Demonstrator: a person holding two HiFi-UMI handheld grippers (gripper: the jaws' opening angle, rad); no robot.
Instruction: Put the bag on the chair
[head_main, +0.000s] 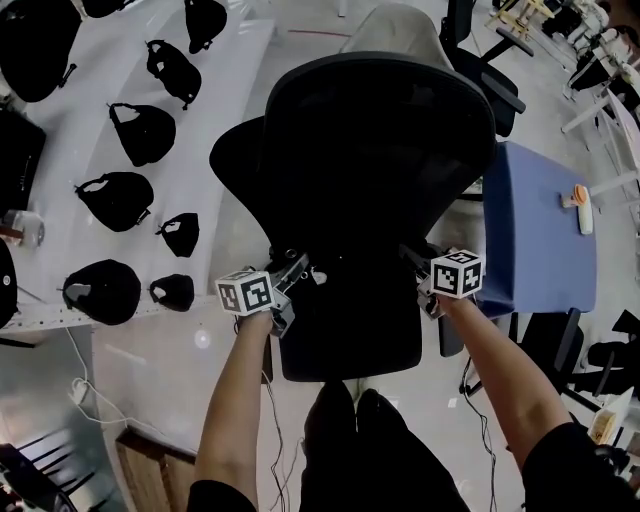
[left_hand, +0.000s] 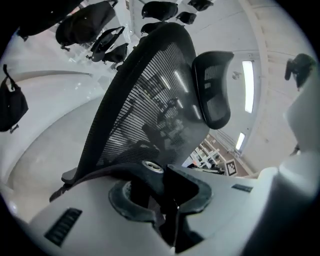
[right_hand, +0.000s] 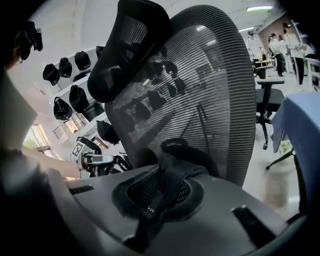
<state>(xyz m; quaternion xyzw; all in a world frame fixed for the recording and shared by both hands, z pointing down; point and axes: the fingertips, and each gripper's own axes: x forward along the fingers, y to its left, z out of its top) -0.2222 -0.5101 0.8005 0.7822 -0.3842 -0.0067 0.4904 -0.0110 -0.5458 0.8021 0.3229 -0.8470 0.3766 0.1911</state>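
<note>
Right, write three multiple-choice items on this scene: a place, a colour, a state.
1. The spare black bags lie: A on the white table left of the chair; B on the floor; C on a shelf.
2. The surface right of the chair is: A green; B blue; C yellow.
3. The right gripper has its jaws: A wide apart; B shut on a cable; C shut on the bag, on its black fabric.
Key: 1 A, the head view shows them spread on the table; 2 B, the head view shows it blue; 3 C, the right gripper view shows fabric pinched between them.
</note>
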